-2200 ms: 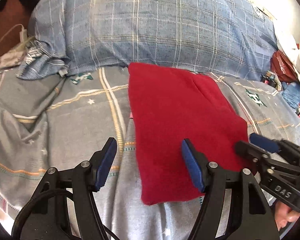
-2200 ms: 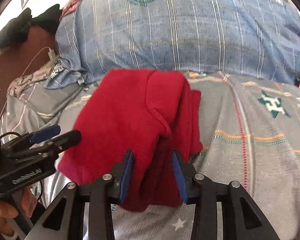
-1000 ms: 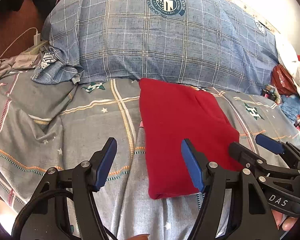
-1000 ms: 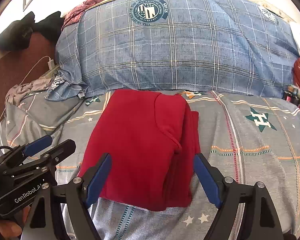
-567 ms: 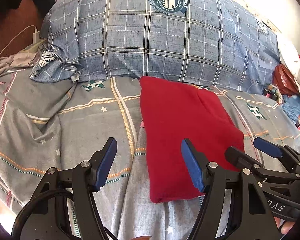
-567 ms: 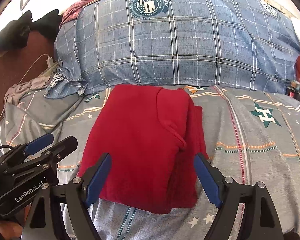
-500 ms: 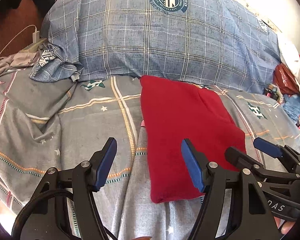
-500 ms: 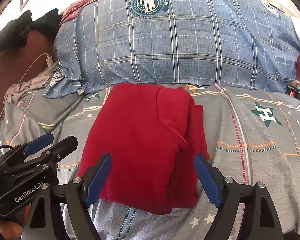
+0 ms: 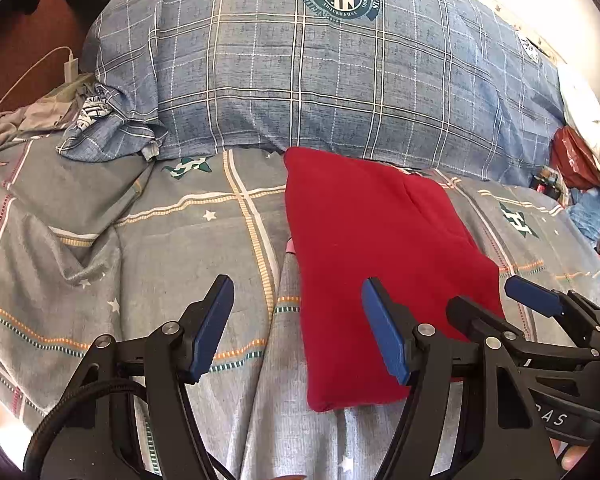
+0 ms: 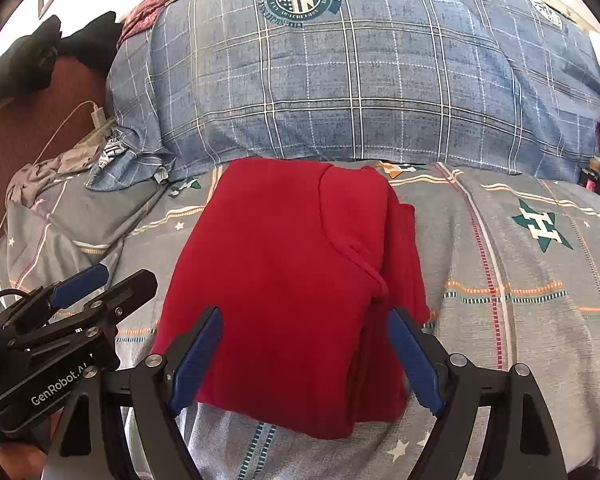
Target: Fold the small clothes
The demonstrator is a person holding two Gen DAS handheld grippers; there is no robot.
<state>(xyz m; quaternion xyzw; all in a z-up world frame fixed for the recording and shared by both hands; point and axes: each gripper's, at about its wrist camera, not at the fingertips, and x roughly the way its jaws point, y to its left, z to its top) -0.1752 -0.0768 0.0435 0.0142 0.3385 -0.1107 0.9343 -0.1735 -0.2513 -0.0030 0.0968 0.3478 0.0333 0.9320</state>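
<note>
Both grippers hover above the bed with nothing between their blue pads. Left gripper (image 9: 296, 328): jaws spread apart, positioned over the grey bedsheet (image 9: 172, 248) just beside the left edge of the red garment (image 9: 372, 264); its right finger overlaps the garment's near left portion in the left wrist view, but contact with the cloth cannot be confirmed. Right gripper (image 10: 306, 356): jaws spread wide, straddling the near end of the red garment (image 10: 284, 280) in the right wrist view, with one pad to each side of it; neither pad presses on the fabric.

Red garment: folded into a compact, roughly rectangular stack, lying flat on the grey bedsheet (image 10: 520, 280). Its far edge touches the base of the blue plaid pillow (image 10: 360, 80). A folded-over layer with a curved hem runs along its right side, and further layers protrude beneath that side.

Blue plaid pillow (image 9: 320, 80): lies beyond the red garment and carries a round dark-green emblem near its top. Left of the red garment, by the pillow's corner, sits a crumpled plaid cloth (image 9: 112, 132); a white charger cable (image 9: 40, 68) lies further left. Right of the garment, the bedsheet shows a green star-shaped print (image 10: 540, 228).
</note>
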